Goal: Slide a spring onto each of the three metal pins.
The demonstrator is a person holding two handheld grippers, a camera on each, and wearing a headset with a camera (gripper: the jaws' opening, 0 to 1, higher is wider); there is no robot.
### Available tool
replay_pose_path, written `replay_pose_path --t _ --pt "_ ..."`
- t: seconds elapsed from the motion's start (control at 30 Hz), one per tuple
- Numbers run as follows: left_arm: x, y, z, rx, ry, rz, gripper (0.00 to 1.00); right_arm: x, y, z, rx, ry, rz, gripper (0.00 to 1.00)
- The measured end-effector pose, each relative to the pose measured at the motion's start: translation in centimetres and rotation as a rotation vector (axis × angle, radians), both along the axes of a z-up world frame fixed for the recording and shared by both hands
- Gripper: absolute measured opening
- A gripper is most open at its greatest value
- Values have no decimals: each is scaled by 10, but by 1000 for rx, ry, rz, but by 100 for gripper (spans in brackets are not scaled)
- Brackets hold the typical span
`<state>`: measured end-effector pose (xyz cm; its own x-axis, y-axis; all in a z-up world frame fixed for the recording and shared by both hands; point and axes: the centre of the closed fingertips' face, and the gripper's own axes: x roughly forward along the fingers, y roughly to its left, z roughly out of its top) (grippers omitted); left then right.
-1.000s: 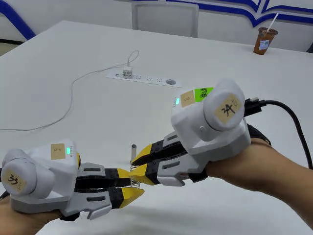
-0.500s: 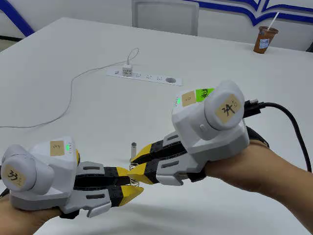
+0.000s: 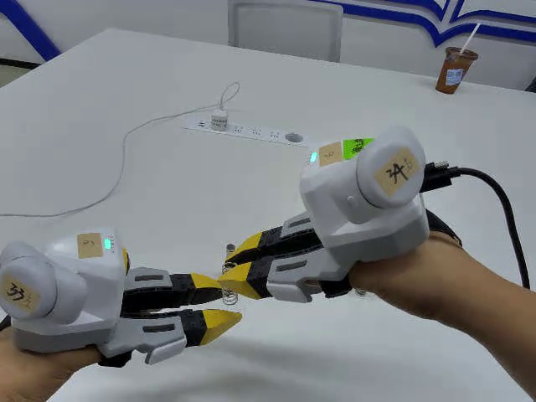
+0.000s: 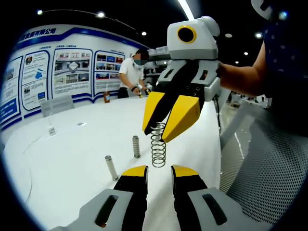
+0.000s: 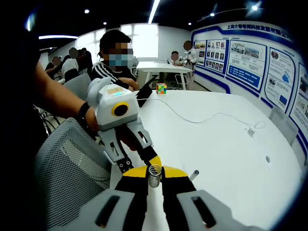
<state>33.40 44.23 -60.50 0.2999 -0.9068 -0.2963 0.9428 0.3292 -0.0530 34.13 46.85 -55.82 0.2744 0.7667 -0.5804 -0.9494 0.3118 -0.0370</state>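
Head view: the right gripper (image 3: 233, 270) pinches a small coiled steel spring (image 3: 227, 293) in its jaws. The left gripper (image 3: 218, 300) gapes just beneath (open white desk (image 3: 126, 201) all round). Left gripper view: a bare metal pin (image 4: 111, 167) and a spring-sleeved pin (image 4: 136, 146) stand left, away from the edge. Right gripper view: the spring sits end-on between the jaws.

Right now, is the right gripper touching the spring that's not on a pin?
Touching. The right gripper view shows the spring pinched between the tips of the right gripper; in the left gripper view it hangs from them.
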Motion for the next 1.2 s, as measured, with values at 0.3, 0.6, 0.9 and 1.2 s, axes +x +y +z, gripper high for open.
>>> replay_pose_path --t 0.3,0.6,0.9,1.2 --pt "6 13 -5 2 27 63 35 27 -5 10 41 -46 -87 11" --pt "11 21 -4 -5 33 108 47 52 -9 14 60 -76 -158 11" --pt "16 29 -5 -10 57 148 60 75 -9 11 73 -86 -206 11" --pt "18 33 -7 -9 73 169 68 87 -5 -14 34 -51 -217 11"
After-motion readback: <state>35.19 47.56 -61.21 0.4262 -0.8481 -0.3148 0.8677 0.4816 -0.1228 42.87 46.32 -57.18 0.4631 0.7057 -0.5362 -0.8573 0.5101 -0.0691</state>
